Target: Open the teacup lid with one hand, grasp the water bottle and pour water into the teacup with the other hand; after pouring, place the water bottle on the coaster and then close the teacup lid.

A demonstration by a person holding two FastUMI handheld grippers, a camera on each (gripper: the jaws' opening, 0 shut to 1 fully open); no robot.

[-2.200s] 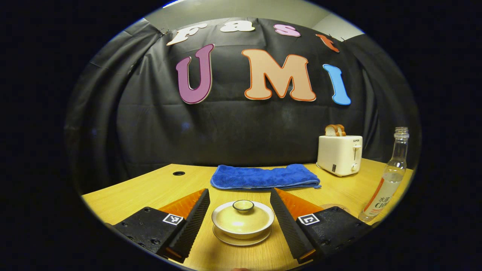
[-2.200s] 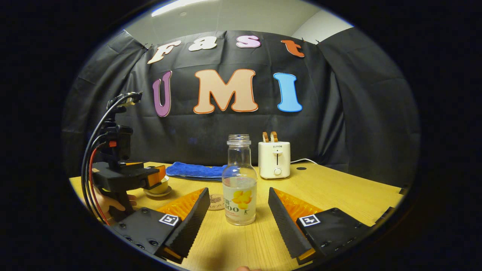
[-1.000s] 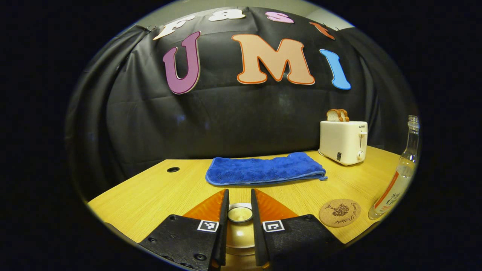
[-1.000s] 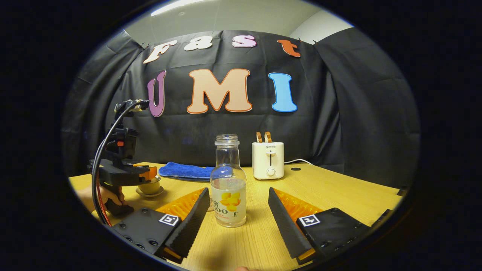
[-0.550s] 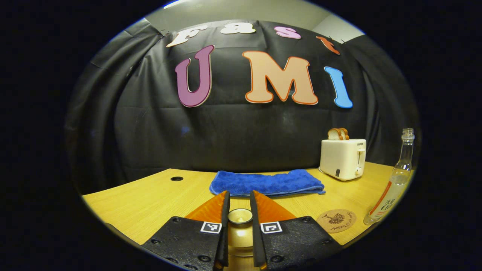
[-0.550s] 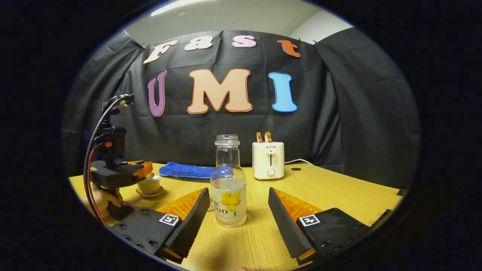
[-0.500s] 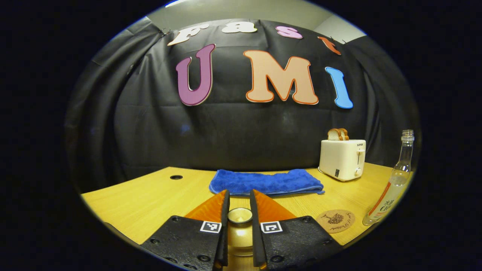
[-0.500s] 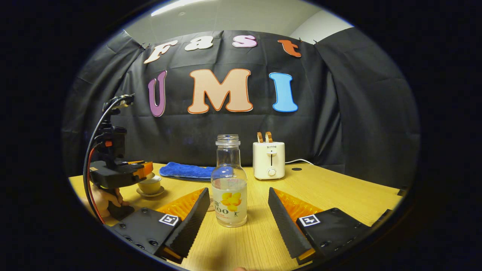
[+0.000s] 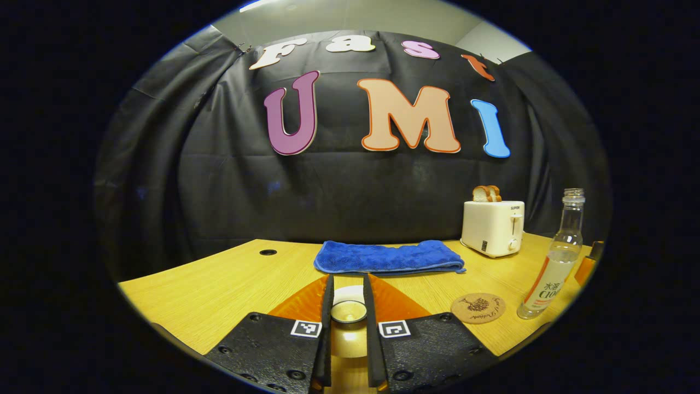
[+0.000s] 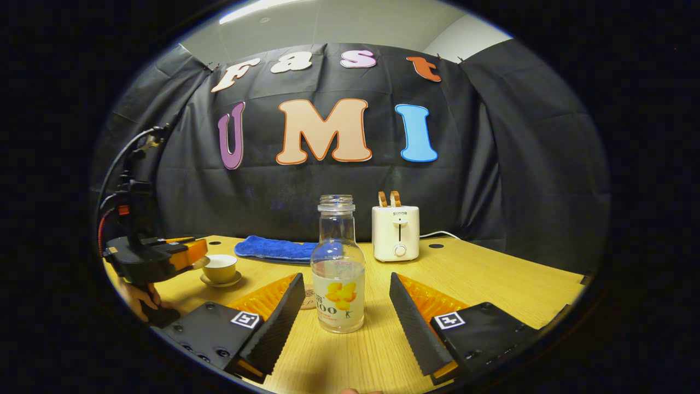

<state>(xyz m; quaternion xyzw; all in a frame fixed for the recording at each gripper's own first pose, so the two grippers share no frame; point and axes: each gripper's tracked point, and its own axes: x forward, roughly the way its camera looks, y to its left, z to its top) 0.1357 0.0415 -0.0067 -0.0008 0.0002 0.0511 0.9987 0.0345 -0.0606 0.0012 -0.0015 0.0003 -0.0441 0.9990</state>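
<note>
Your left gripper (image 9: pixel 348 328) is clenched on the knob of the lid (image 9: pixel 348 312), held up off the cup. Your right gripper (image 10: pixel 347 317) stands released, the bottle (image 10: pixel 337 268) upright between its fingers, touching neither. The uncovered cup (image 10: pixel 220 267) sits on its saucer toward the worktop's left edge. The coaster (image 9: pixel 478 307) lies just beside the bottle. Cloth (image 9: pixel 388 257) and toaster (image 9: pixel 493 220) sit along the worktop's (image 9: pixel 219 284) far edge.
</note>
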